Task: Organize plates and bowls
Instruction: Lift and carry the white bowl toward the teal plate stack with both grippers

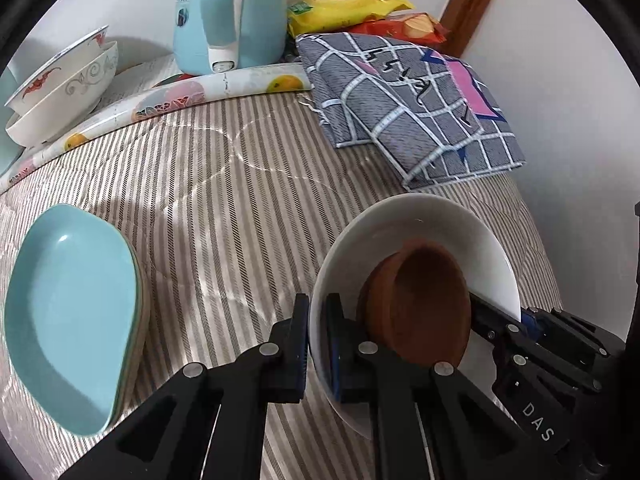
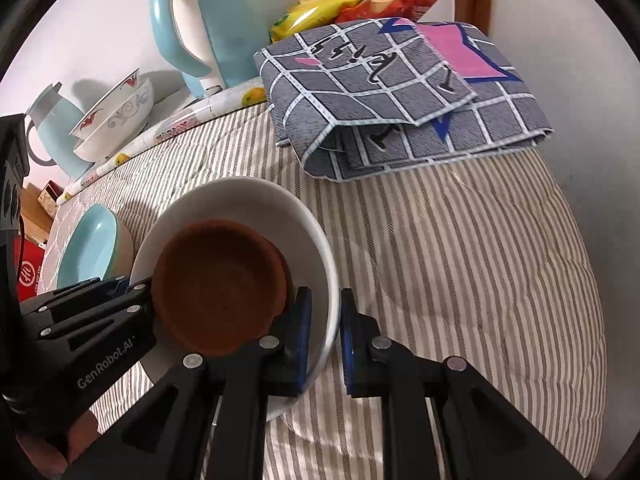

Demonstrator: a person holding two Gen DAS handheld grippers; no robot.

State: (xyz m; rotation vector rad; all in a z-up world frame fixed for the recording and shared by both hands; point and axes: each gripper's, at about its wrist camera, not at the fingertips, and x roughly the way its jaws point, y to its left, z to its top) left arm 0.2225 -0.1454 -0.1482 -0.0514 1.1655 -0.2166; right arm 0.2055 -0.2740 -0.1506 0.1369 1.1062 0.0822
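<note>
White bowl (image 1: 436, 224): glazed ceramic, smooth, glossy. Brown dishes (image 1: 424, 304) inside it: matt, earthen-looking, no shine. Turquoise plates (image 1: 68, 304): smooth glaze, soft sheen. Patterned bowls (image 1: 68, 84): glossy white ceramic (one with a metallic-looking rim). Kettle (image 1: 228, 12): smooth plastic, pale blue, satin finish. Striped cover (image 1: 240, 184): woven cloth, quilted, matt. Checked cloth (image 1: 404, 100): folded fabric, matt weave. Snack bags (image 1: 352, 8): shiny crinkled film. Left gripper (image 1: 316, 344) and right gripper (image 2: 324, 344): matt black plastic, metal rivets, blue pads.
</note>
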